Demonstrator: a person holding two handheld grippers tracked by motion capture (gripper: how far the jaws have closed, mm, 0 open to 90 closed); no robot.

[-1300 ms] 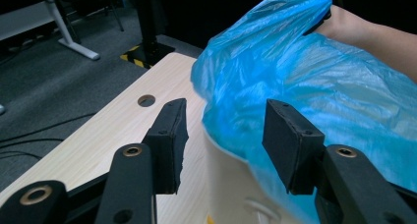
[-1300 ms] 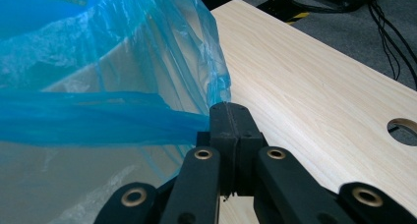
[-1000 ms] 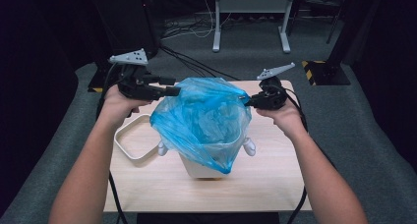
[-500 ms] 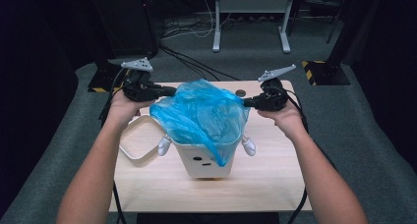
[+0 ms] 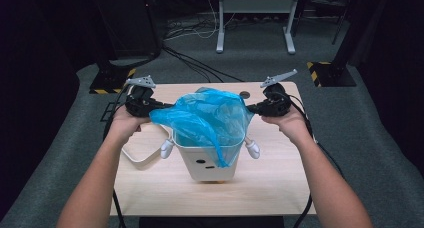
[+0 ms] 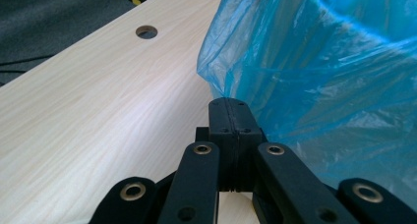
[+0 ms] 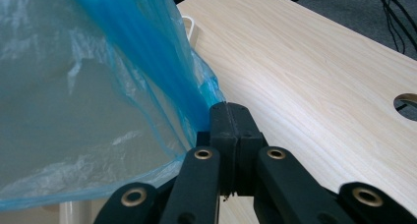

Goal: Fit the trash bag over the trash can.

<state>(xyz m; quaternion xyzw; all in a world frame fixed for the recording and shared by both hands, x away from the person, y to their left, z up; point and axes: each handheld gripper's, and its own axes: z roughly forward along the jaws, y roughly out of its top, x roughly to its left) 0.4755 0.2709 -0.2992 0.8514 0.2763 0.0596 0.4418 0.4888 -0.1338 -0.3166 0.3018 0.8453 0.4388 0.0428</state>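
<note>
Blue bag stretched over the white bin, one edge in each pair of tongs

The left tongs (image 5: 161,107) and the right tongs (image 5: 251,108) are both closed tight on opposite edges of the bag (image 5: 207,118), which hangs spread above the bin (image 5: 207,163) at the middle of the surface (image 5: 280,188), its front drooping over the bin's rim. The left jaws have just closed, with film between them. The risks, as I judge them: thin film could slip out of a pinch or tear if the hands pull apart too hard; lowering unevenly could leave the rim uncovered on one side, or nudge the light bin and tip it.
</note>
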